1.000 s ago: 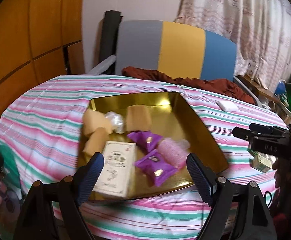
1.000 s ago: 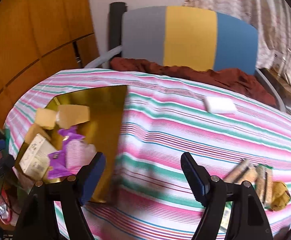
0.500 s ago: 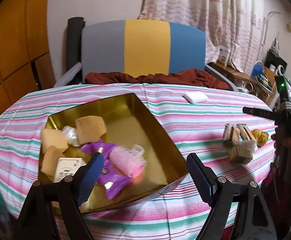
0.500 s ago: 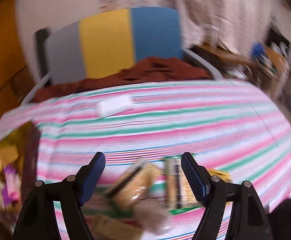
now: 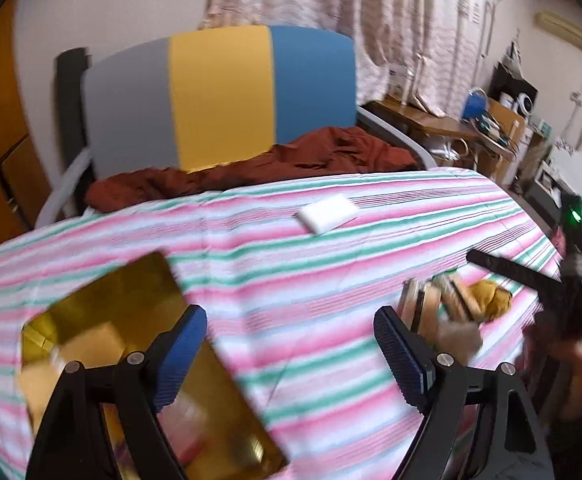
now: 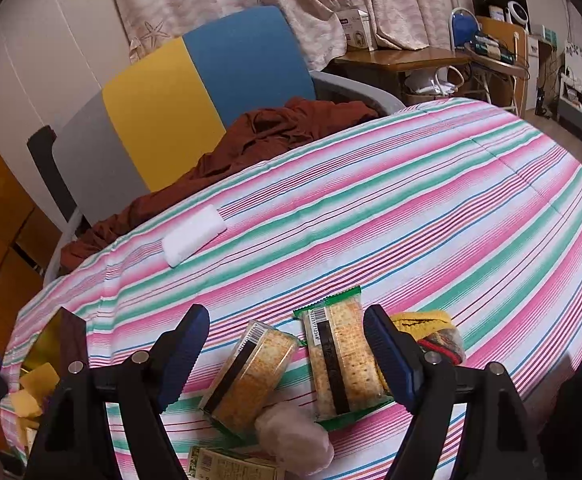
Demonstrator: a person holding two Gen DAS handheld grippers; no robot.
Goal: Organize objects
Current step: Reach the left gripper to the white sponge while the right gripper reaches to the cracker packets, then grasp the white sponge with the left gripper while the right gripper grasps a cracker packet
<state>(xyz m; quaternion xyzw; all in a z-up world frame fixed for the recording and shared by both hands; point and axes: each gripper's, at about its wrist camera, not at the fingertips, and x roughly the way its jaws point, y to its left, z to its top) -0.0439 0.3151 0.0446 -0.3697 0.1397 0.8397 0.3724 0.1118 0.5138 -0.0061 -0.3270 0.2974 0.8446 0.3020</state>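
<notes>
My right gripper (image 6: 285, 350) hangs open over a cluster of snacks on the striped tablecloth (image 6: 411, 208): two cracker packs (image 6: 251, 376) (image 6: 341, 360), a pink fluffy ball (image 6: 295, 436), a yellow pouch (image 6: 431, 328) and a printed box (image 6: 231, 464). Nothing is between its pads. My left gripper (image 5: 291, 344) is open above the cloth, with the gold tray (image 5: 139, 304) under its left finger and the same snack cluster (image 5: 451, 300) by its right finger. The tray's contents are blurred. The right gripper (image 5: 531, 280) shows at the right of the left wrist view.
A white sponge-like block (image 6: 193, 234) lies toward the far side of the table. Behind the table stands a grey, yellow and blue chair (image 5: 219, 92) with a rust-coloured cloth (image 5: 291, 156) on it. A cluttered wooden desk (image 6: 411, 56) stands at the back right.
Both grippers have swung right across the table, away from the gold tray. The right one now hovers over the cracker packs; the tray has slid to the left edge of both views.
</notes>
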